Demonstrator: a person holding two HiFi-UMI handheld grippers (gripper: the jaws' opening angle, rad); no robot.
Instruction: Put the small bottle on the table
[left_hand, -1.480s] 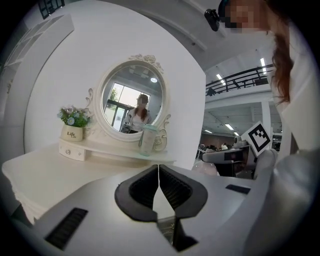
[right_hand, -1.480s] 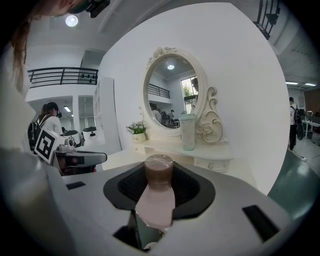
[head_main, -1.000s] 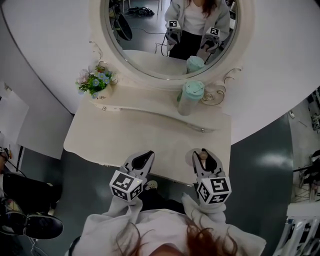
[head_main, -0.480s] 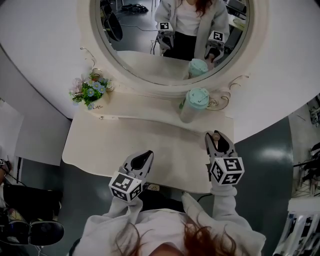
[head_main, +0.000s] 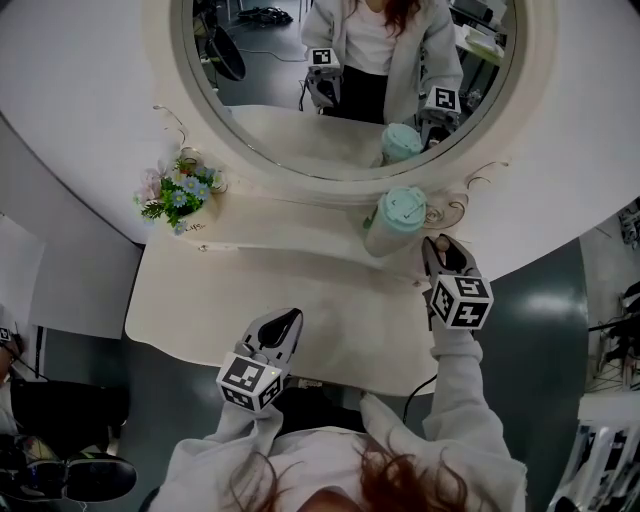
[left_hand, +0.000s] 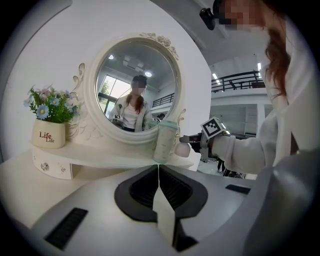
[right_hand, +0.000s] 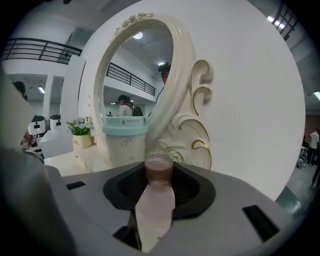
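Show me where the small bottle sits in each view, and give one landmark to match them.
Head view: the small bottle is right of centre, at the tip of the right gripper, just right of the mint-lidded cup.
Left gripper view: the bottle is right of centre, beside the cup.
Right gripper view: the bottle is at bottom centre, clamped between the jaws.
Shared landmark: the mint-lidded cup.

The head view looks steeply down on the desk (head_main: 250, 290) from above its front edge. Both gripper views sit low near it, facing the mirror (head_main: 340, 100); all three share the mint-lidded cup (head_main: 400, 212).
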